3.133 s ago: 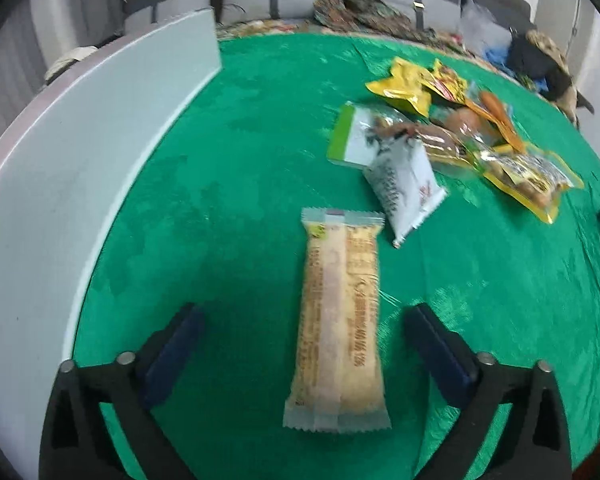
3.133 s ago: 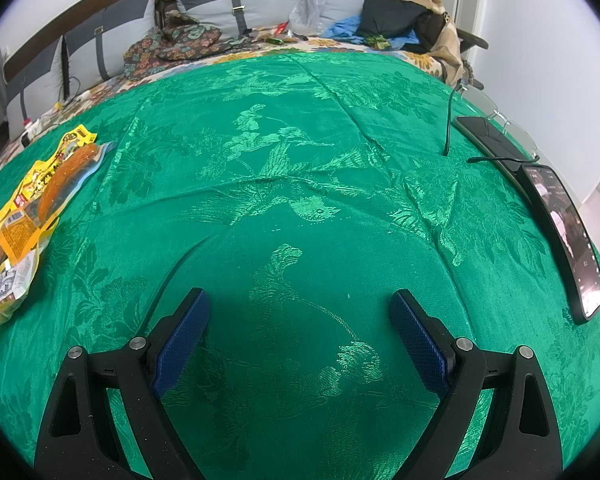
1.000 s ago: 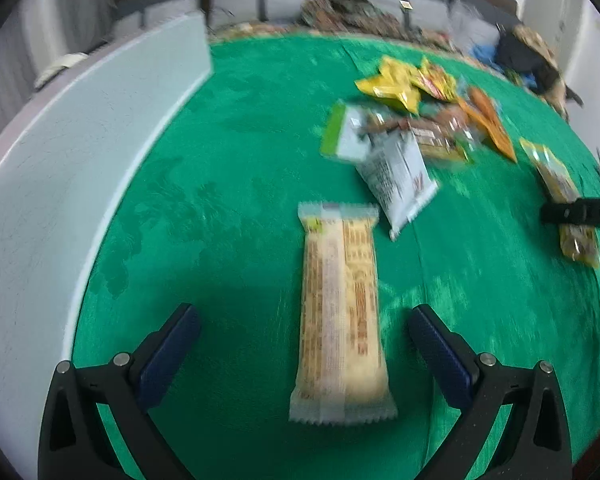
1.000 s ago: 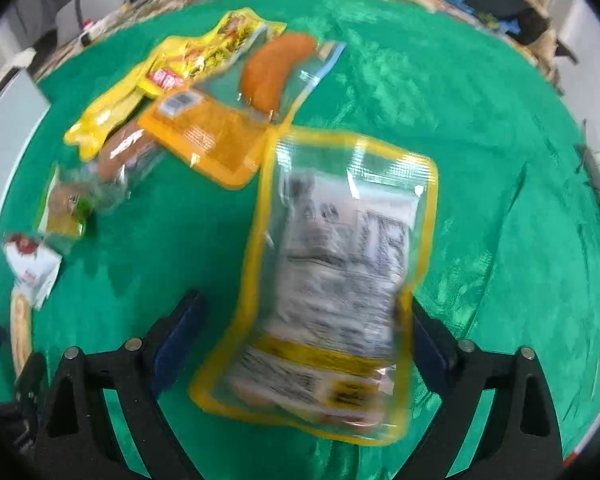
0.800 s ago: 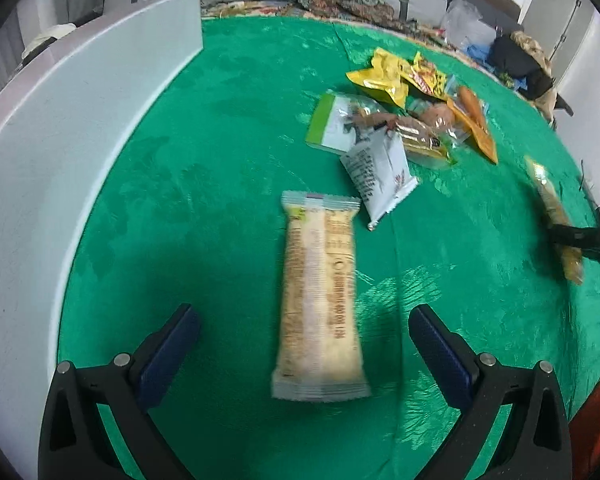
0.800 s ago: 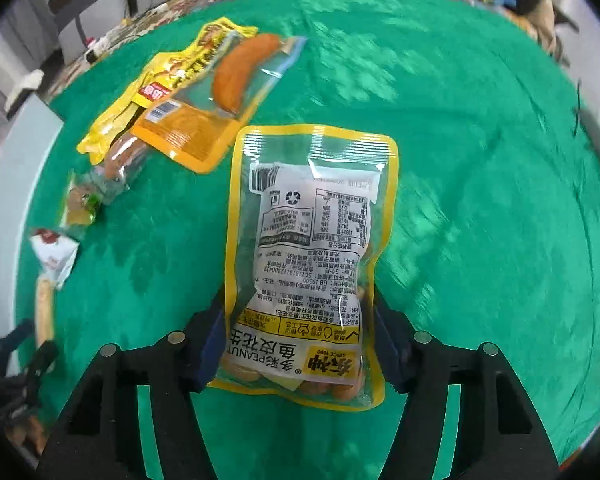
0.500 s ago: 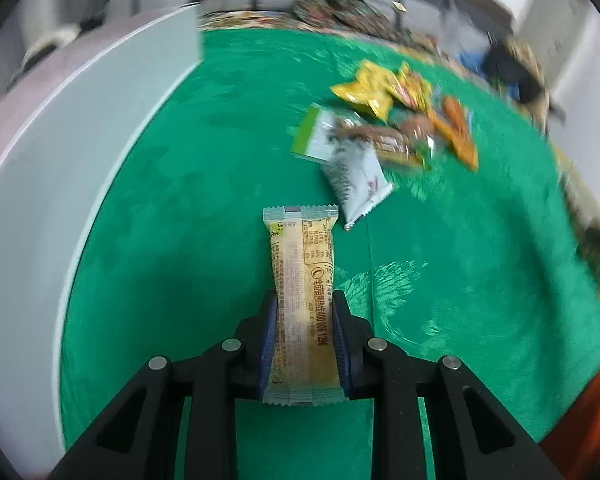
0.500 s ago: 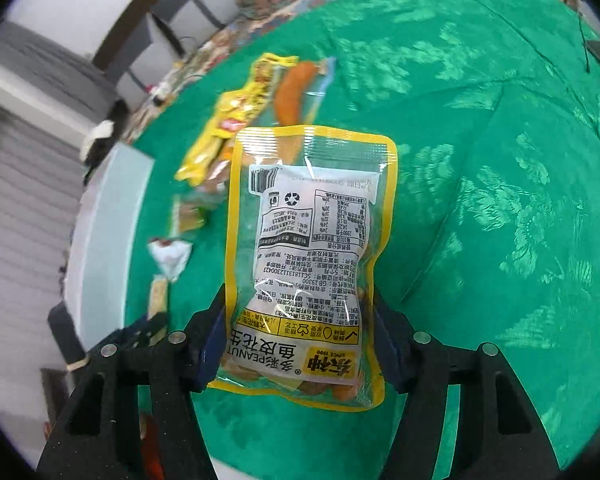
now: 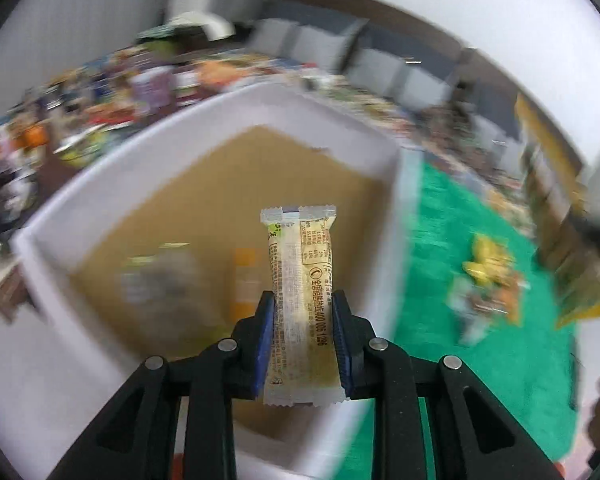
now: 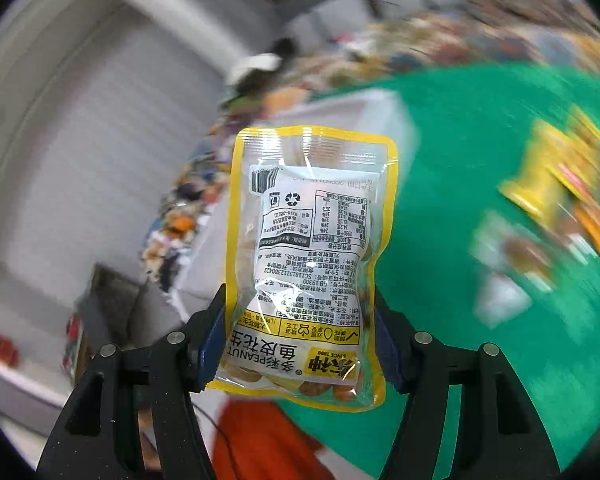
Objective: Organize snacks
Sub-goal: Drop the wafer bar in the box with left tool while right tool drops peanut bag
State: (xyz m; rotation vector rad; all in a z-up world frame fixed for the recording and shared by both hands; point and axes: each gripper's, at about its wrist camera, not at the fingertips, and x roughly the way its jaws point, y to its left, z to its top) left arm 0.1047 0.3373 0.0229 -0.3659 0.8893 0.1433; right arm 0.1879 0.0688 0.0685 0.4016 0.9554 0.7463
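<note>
My left gripper is clamped on a pale snack bar, pads pressing both long edges; the bar stands up out of the jaws, its lower end just past the pads. Below it sits a white box with a tan floor. Two or three packets lie inside, too smeared to identify; one shows an orange patch.

My right gripper has a yellow-edged peanut pouch between its blue pads, which touch its lower sides, and the jaws are easing apart slightly. The pouch's print reads upside down in the right wrist view. It blocks most of what lies behind.

The green tablecloth carries a loose pile of snack packets, badly blurred in both views. The shelves and clutter beyond the box are unreadable. A hand at the left view's right edge is cut off.
</note>
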